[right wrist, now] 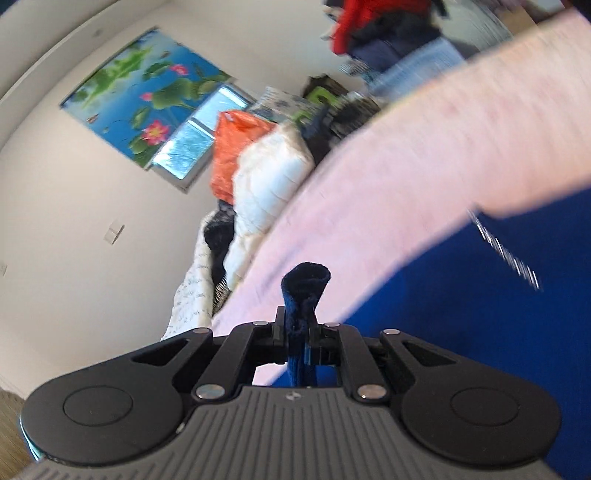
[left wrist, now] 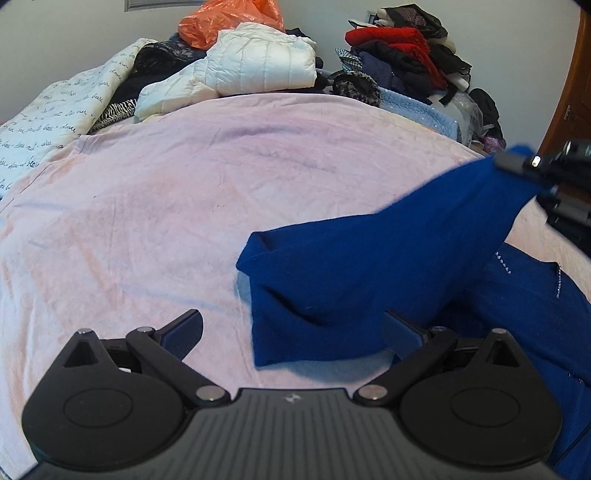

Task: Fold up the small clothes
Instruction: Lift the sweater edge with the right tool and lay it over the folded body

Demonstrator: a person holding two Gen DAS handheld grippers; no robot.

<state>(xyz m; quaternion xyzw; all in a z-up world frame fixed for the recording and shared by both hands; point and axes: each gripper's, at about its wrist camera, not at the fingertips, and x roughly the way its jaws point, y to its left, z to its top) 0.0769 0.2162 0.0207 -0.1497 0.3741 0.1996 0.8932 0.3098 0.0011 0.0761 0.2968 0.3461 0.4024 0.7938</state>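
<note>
A royal-blue knit garment (left wrist: 369,266) lies on the pink bed cover (left wrist: 166,192), one part lifted up toward the right. My left gripper (left wrist: 291,332) is open and empty, low over the bed, its right finger (left wrist: 402,332) against the garment's near edge. My right gripper (right wrist: 298,325) is shut on a bunched fold of the blue garment (right wrist: 304,291) and holds it raised; it also shows at the right edge of the left wrist view (left wrist: 532,164). The rest of the garment (right wrist: 461,314) spreads below it with a line of small beads (right wrist: 506,251).
Piles of clothes line the far side of the bed: a white quilted jacket (left wrist: 258,62), an orange plastic bag (left wrist: 229,18), red and dark clothes (left wrist: 402,48), a script-print quilt (left wrist: 62,107). A wooden door (left wrist: 569,99) stands at right. A lotus picture (right wrist: 140,99) hangs on the wall.
</note>
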